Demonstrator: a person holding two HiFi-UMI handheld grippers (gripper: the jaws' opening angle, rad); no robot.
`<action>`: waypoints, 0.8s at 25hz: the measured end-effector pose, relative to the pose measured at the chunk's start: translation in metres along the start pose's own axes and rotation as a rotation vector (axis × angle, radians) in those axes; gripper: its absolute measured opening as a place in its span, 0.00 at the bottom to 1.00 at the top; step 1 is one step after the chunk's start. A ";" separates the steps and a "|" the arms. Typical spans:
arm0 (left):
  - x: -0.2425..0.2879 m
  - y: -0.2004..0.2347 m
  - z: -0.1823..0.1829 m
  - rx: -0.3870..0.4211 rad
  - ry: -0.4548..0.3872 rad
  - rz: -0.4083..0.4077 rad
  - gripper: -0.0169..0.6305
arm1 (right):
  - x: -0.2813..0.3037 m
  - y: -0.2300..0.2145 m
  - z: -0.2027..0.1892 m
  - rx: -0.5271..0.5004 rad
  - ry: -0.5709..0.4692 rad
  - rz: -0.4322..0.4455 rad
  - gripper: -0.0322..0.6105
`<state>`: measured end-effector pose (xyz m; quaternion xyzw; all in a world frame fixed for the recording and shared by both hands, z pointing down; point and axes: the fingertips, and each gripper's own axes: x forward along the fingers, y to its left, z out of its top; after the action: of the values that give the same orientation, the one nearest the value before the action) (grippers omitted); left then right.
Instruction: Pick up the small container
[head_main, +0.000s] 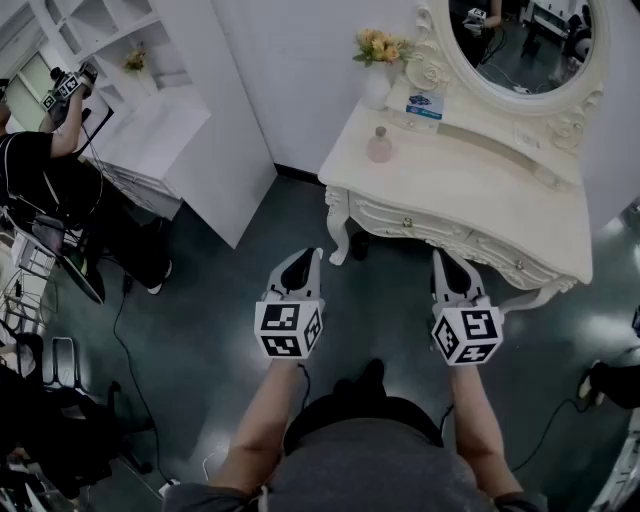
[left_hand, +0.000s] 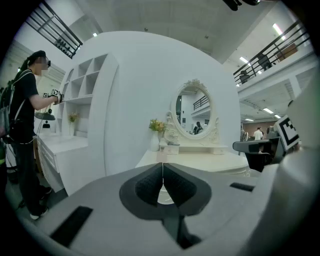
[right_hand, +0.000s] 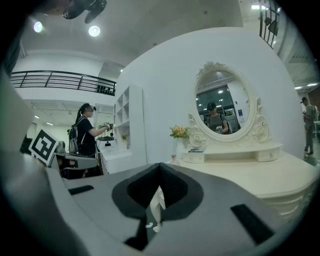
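Observation:
The small container (head_main: 380, 146), a pale pink bottle with a round stopper, stands near the left back corner of the cream dressing table (head_main: 470, 190). In the right gripper view the small container (right_hand: 173, 160) shows as a tiny shape just above the jaws. My left gripper (head_main: 303, 258) hovers over the dark floor in front of the table's left leg, jaws shut and empty (left_hand: 162, 175). My right gripper (head_main: 447, 258) hangs level with it by the table's front edge, also shut with nothing held (right_hand: 160, 172). Both are well short of the container.
A white vase of flowers (head_main: 378, 60) and a blue-and-white box (head_main: 424, 106) sit behind the container, below the oval mirror (head_main: 520, 40). A white shelf unit (head_main: 150, 130) stands at left, with a person (head_main: 40, 170) beside it. Cables lie on the floor (head_main: 130, 370).

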<state>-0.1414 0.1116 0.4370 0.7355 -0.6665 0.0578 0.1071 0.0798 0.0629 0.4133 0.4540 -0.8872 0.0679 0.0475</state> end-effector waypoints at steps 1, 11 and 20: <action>0.005 -0.002 0.001 -0.002 -0.002 0.003 0.04 | 0.002 -0.004 -0.001 -0.004 0.001 0.003 0.05; 0.040 -0.020 0.011 -0.008 -0.012 0.019 0.04 | 0.014 -0.021 0.001 0.029 -0.015 0.077 0.06; 0.066 -0.030 0.019 -0.004 -0.003 -0.003 0.18 | 0.020 -0.040 0.009 0.059 -0.039 0.076 0.06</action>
<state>-0.1054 0.0461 0.4315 0.7364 -0.6657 0.0551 0.1075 0.1006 0.0217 0.4101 0.4223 -0.9022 0.0868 0.0142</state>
